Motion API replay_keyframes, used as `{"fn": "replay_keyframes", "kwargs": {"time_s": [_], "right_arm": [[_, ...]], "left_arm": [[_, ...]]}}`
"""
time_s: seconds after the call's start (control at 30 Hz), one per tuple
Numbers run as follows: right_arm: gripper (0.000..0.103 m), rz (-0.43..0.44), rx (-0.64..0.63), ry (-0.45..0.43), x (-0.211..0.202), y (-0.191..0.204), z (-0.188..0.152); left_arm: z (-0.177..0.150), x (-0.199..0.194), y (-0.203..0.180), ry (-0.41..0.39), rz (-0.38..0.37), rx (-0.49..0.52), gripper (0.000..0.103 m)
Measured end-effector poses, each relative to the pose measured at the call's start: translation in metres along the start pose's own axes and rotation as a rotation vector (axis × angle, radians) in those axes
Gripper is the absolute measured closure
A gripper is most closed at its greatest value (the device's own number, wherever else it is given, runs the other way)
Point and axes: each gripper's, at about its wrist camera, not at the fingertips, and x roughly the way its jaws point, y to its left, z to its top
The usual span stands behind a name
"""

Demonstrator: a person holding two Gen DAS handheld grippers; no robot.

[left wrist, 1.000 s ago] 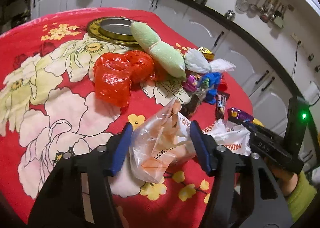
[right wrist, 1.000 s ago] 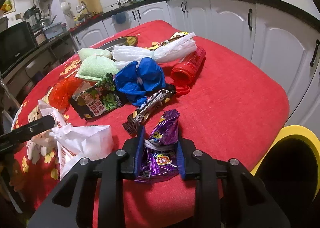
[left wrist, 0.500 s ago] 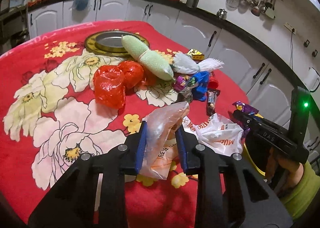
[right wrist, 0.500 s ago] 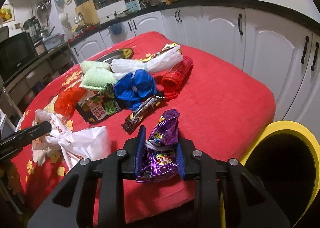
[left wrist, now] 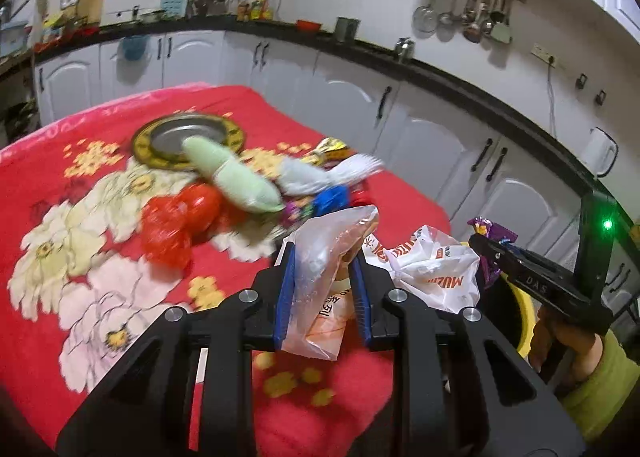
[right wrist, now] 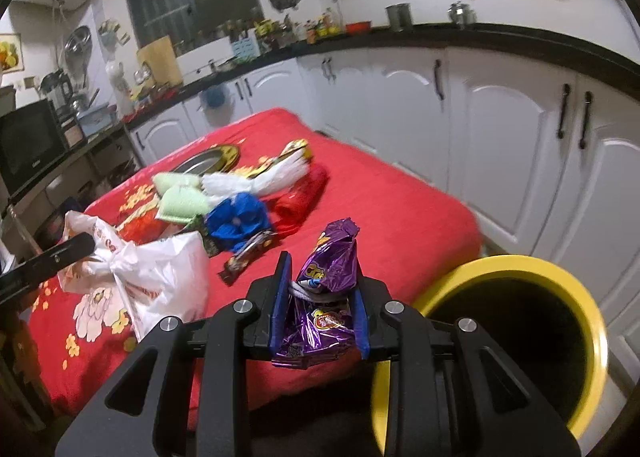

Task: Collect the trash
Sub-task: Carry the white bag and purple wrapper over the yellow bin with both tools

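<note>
Left jaws have just been closing and now pinch the clear plastic bag [left wrist: 320, 277] between the blue pads; narrow gap, bag crumpled in it. Right jaws narrow too, clamped on the purple snack wrapper [right wrist: 326, 297].

Left gripper [left wrist: 322, 289] has its bag off the red floral cloth [left wrist: 100, 257]. Right gripper [right wrist: 318, 305] sits at the table's near right corner, with the yellow bin [right wrist: 592, 337] just to its right and lower.

Handling, my read:
- Both items are light, soft film. No crush risk, but slippery and floppy.
- Bag hangs loose below the pads, so it could catch on the white printed bag [left wrist: 432, 277] just to its right. Grip is on bunched film, which looks better than a single layer.
- Wrapper is gripped mid-body with its twisted top sticking up. Looks secure.

Room:
- Bin mouth is open and dark, nothing over it. Path from the right gripper looks clear across the table edge.
- Left gripper has to go right, past the white printed bag and the right gripper, to reach the bin. Stagger the drops so they don't meet.
- Rest of the trash is further in: red bag [left wrist: 168, 229], green foam sleeve [left wrist: 236, 181], blue wad [right wrist: 238, 219], dark candy bar wrapper [right wrist: 248, 253]. All well clear of both carries.
- White cabinets stand beyond the bin, apart from it.
</note>
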Motion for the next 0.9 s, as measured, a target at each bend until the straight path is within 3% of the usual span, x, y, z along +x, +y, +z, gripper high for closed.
{"fn": "replay_keyframes", "kwargs": {"time_s": [0.53, 0.9], "right_arm": [[0.077, -0.168, 0.12, -0.072, -0.079, -0.087, -0.027], [0.077, -0.175, 0.186, -0.061, -0.09, -0.125, -0.049]], "left_arm": [[0.015, 0.059, -0.109, 0.012, -0.099, 0.179, 0.084], [-0.003, 0.115, -0.171, 0.087, -0.128, 0.298, 0.084]]}}
